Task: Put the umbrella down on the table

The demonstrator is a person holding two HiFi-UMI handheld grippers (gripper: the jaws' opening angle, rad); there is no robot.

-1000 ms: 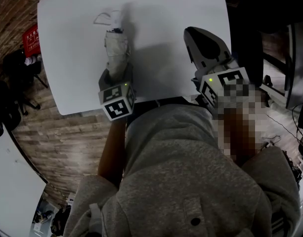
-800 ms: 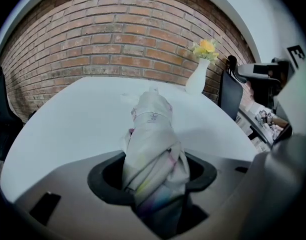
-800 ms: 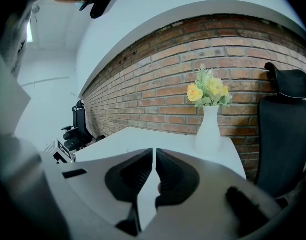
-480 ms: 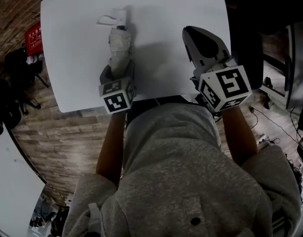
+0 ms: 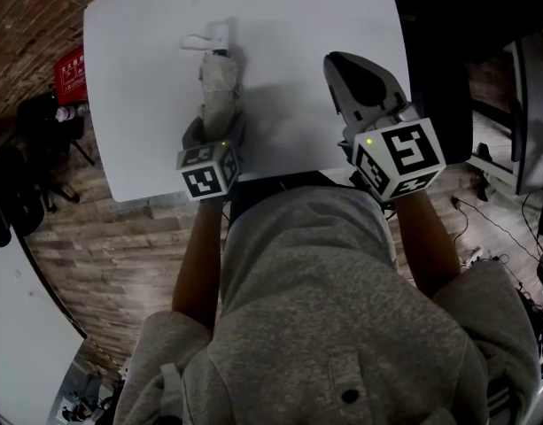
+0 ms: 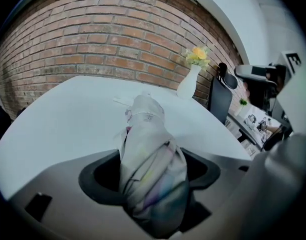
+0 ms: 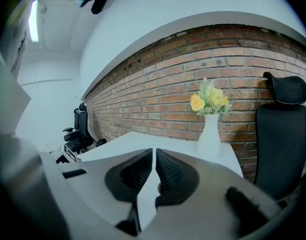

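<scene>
Over the last second my left claw (image 6: pixel 152 167) has been spreading its jaws, while the folded umbrella (image 5: pixel 217 82) has kept its place on the white counter (image 5: pixel 298 25). The jaws now stand wide apart with the umbrella's near end lying between them, and dark pad shows on both sides of the cloth. The rest of the umbrella stretches away from me, flat on the counter. My right claw (image 7: pixel 154 156) hangs above the counter's near right part, its ribbed pads closed to a thin slit with nothing between them. At the counter's far edge, by the brick wall (image 7: pixel 157 94), a white vase (image 7: pixel 210 134) holds yellow flowers (image 7: pixel 208 101).
</scene>
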